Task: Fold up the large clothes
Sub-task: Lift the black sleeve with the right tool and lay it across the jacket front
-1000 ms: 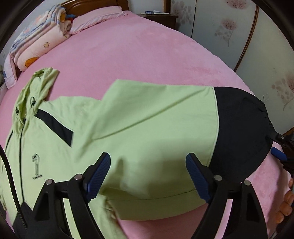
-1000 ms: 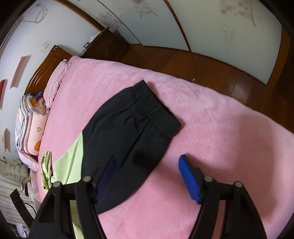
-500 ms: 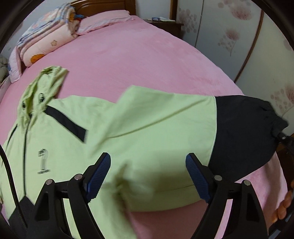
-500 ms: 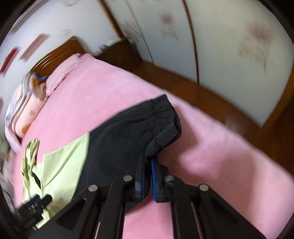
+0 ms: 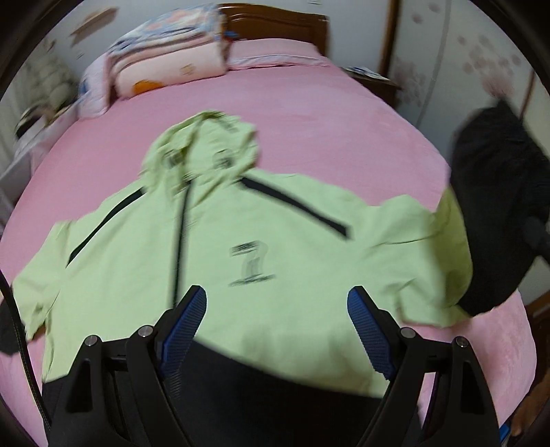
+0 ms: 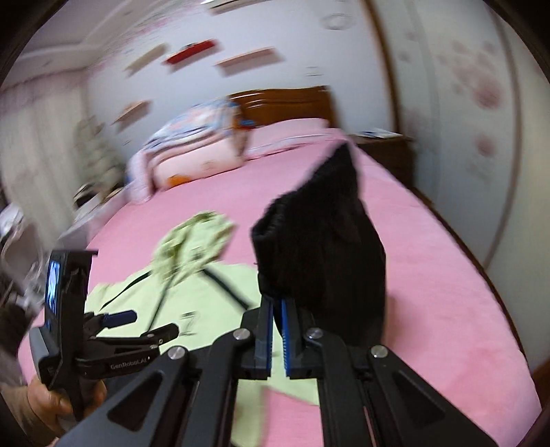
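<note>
A lime-green hooded jacket (image 5: 261,247) with black trim lies front up on the pink bed (image 5: 309,113); it also shows in the right wrist view (image 6: 213,292). My right gripper (image 6: 277,309) is shut on the jacket's black sleeve cuff (image 6: 319,247) and holds it lifted above the bed; the raised sleeve also shows at the right of the left wrist view (image 5: 498,206). My left gripper (image 5: 276,330) is open and empty above the jacket's lower front, and it shows in the right wrist view (image 6: 137,323).
Folded quilts and a pillow (image 5: 165,65) lie at the head of the bed by the wooden headboard (image 5: 275,24). A dark nightstand (image 6: 385,151) stands to the right of the bed. Wardrobe doors (image 6: 481,120) run along the right side.
My right gripper has closed on the black cuff and lifted the sleeve up and toward the jacket's body. My left gripper has swung left over the jacket's chest, staying open.
</note>
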`<state>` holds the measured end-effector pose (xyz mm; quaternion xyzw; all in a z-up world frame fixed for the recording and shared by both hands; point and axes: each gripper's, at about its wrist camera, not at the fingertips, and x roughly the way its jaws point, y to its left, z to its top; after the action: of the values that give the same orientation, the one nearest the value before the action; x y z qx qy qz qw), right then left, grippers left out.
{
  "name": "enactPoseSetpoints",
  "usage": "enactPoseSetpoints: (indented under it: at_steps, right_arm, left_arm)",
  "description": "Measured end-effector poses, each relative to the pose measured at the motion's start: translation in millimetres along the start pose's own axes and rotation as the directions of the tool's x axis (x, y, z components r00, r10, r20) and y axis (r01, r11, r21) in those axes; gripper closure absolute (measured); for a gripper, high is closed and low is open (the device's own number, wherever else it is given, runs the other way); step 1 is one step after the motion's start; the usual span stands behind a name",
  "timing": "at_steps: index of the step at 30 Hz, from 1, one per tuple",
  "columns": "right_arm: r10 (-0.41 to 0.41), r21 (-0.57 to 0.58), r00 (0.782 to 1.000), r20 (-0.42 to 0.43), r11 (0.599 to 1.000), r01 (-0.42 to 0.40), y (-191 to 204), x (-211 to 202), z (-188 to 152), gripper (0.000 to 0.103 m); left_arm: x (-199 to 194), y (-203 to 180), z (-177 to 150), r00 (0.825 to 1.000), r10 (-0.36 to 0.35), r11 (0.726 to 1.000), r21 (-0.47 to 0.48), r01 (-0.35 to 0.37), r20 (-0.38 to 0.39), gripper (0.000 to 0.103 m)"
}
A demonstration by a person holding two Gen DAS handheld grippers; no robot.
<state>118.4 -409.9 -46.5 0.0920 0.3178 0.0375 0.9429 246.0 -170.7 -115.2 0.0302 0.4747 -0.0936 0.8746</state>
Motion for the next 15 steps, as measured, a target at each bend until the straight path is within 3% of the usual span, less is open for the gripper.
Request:
enactPoseSetpoints:
  at_steps: [3,9,15]
  right_arm:
    - [0.03,-0.049,0.998,-0.063,0.998,-0.033,42.3,31.4,-10.8,0.099]
    - [-0.068,-0.19,0.975,-0.21,0.981,0.028,106.7,109.1,-58.6,0.099]
    - [-0.105,-0.2,0.931,-0.351,0.979,0.035,110.4,140.4,-97.4,0.092]
  left_arm:
    - [-0.3,39.0,-16.1,1.0,0.016,0.999,-0.034,-0.016,-0.016,0.019]
    - [21.6,90.0,-42.0,0.996,-0.01,0.994,-0.11,0.0,-0.086,0.019]
    - [36.2,95.5,-48.5,0.987,-0.11,0.986,-0.137,0.093,-0.117,0.019]
